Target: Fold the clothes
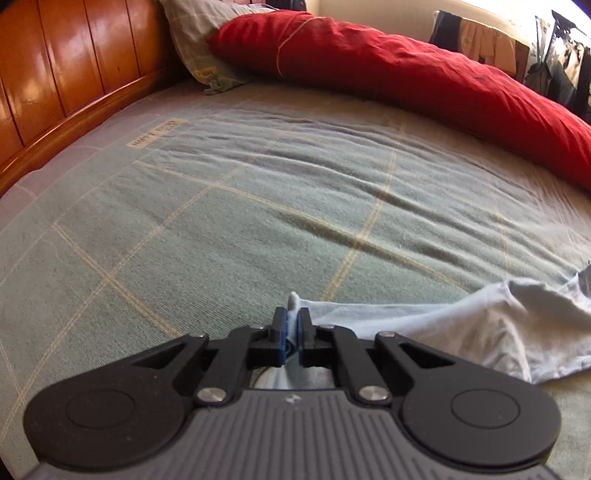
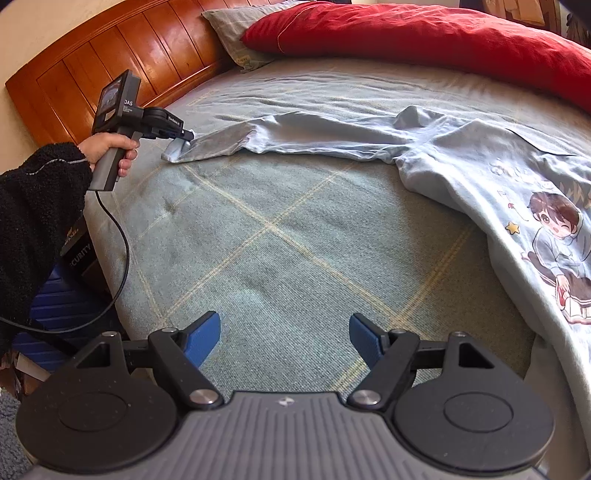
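Two grippers are at work over the bed. At the left gripper [image 1: 292, 332] the blue pads [image 1: 283, 338] are pressed together on a pinch of pale blue fabric, a small tuft of which pokes up past the fingertips. From the right wrist view, that same left gripper [image 2: 184, 137] is gripped by a hand [image 2: 110, 147] in a black fleece sleeve [image 2: 37, 206], and what it has caught is the cuff end of a long sleeve [image 2: 221, 142]. A black cable [image 2: 118, 243] hangs from the handle in a loop.

From the cuff, the sleeve runs stretched across the bedding toward the body of the light blue sweatshirt [image 2: 498, 192], which lies rumpled on the right side of the bed, printed side up, with a cartoon figure [image 2: 554, 251] on it. Its lower part drapes over the near edge of the mattress.

At the right gripper [image 2: 285, 334] the jaws stand wide apart with nothing between them, above bare bedding, well apart from the garment.

Beneath everything lies a grey-green checked bed sheet [image 2: 280, 240] with thin yellowish lines. Farther back, a red duvet [image 2: 424, 40] is bunched along the far side, a grey checked pillow [image 2: 231, 29] beside it against the glossy wooden headboard [image 2: 110, 55].
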`<state>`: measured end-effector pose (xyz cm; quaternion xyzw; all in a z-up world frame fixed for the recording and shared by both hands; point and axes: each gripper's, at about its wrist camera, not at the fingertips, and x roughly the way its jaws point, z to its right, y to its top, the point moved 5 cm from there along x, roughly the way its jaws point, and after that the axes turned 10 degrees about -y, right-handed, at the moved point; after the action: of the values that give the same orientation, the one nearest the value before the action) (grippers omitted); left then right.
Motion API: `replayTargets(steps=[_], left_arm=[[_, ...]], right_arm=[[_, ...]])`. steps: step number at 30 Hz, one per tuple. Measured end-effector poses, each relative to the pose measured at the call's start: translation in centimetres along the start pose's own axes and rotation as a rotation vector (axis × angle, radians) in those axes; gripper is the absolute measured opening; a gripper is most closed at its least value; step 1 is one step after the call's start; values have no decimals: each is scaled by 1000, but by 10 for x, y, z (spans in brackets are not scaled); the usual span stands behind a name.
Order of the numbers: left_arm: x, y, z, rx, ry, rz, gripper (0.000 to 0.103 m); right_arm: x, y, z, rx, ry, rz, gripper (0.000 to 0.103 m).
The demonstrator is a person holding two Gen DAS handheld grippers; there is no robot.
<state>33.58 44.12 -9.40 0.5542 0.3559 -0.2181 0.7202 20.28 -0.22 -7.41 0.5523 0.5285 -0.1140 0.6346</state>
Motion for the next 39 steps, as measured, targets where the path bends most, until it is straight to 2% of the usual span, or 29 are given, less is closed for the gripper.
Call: replayTargets(steps=[3, 4, 7, 9, 11, 15, 19, 21, 24, 27, 30, 32, 34, 35, 36, 37, 39], left_arm=[[-1, 10, -9, -37, 6, 2, 6], [-1, 12, -12, -38, 32, 11, 6], [-2, 14, -19, -35, 90, 19, 18], [-8, 15, -17, -37, 104, 40, 22], [-15, 19, -1, -10, 51, 59, 27], [-18, 22, 67, 103, -111, 36, 38], [-7, 9, 148, 177, -346, -27, 41], [0, 6, 180, 197, -419, -37, 41], [13, 13, 218, 239, -457, -22, 40], [38, 16, 250, 342, -463, -74, 41], [63, 6, 270, 490, -409, -111, 41], [77, -5, 275, 545, -383, -158, 40], [84, -12, 276, 562, -390, -183, 37], [83, -13, 276, 553, -407, -184, 31], [83, -13, 277, 541, -427, -190, 12], [83, -13, 279, 536, -429, -190, 1], [86, -10, 283, 540, -384, -170, 1]], right_arm=[[0, 1, 1, 2, -8, -2, 81], [1, 1, 2, 5, -13, -2, 81], [1, 1, 3, 7, -15, -4, 81], [1, 0, 3, 4, -12, -5, 81], [1, 1, 3, 4, -10, -5, 81], [3, 3, 1, 1, -4, -4, 81], [2, 3, 1, -2, -7, 0, 81], [1, 3, 2, -1, -14, 0, 81], [-1, 1, 7, 6, -22, -1, 81], [-3, 0, 14, 17, -26, 5, 81], [-3, -1, 21, 32, -29, 8, 81], [0, -3, 27, 43, -32, 3, 81], [3, -5, 32, 52, -37, -3, 81], [4, -6, 34, 57, -35, -5, 81], [6, -7, 36, 62, -32, -7, 81], [7, -8, 37, 67, -31, -9, 81], [9, -9, 40, 77, -30, -13, 81]])
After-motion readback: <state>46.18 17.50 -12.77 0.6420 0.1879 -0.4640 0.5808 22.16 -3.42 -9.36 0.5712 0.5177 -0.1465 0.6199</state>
